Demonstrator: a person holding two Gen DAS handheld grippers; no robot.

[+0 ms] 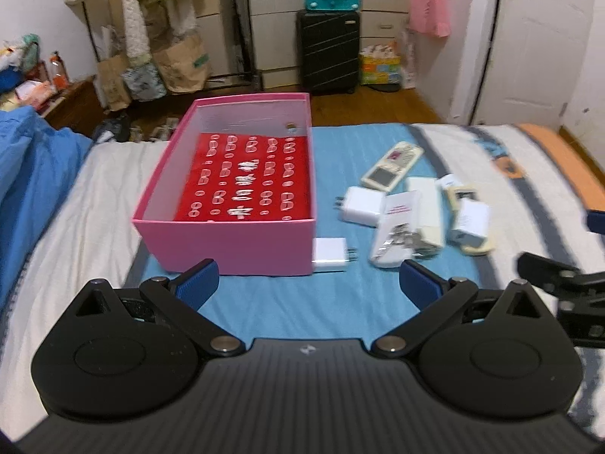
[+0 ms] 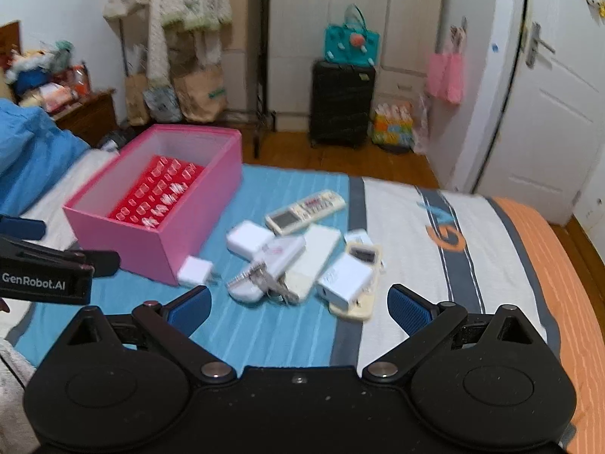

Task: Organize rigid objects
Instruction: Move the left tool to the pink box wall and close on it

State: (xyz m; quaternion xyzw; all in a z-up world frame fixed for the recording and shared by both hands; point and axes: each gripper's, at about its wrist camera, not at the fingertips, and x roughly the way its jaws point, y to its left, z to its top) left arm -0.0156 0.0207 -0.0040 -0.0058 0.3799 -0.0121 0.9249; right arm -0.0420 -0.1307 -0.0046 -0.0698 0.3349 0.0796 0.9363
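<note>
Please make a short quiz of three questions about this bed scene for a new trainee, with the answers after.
1. True or false: the left gripper holds a charger.
2. What lies inside the pink box? A) keys B) a red sheet C) a remote
3. Fill in: the small white charger lies right beside the box's ____ corner.

Key: 1 false, both it and the right gripper are open and empty. 2 B. 3 near.

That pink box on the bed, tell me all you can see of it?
The pink box is a lidless rectangular carton, seemingly cardboard, with pale inner walls. It sits upright on the bed's blue stripe. A red patterned sheet covers its floor. A small white charger lies against its near right corner. Neither gripper touches it.
</note>
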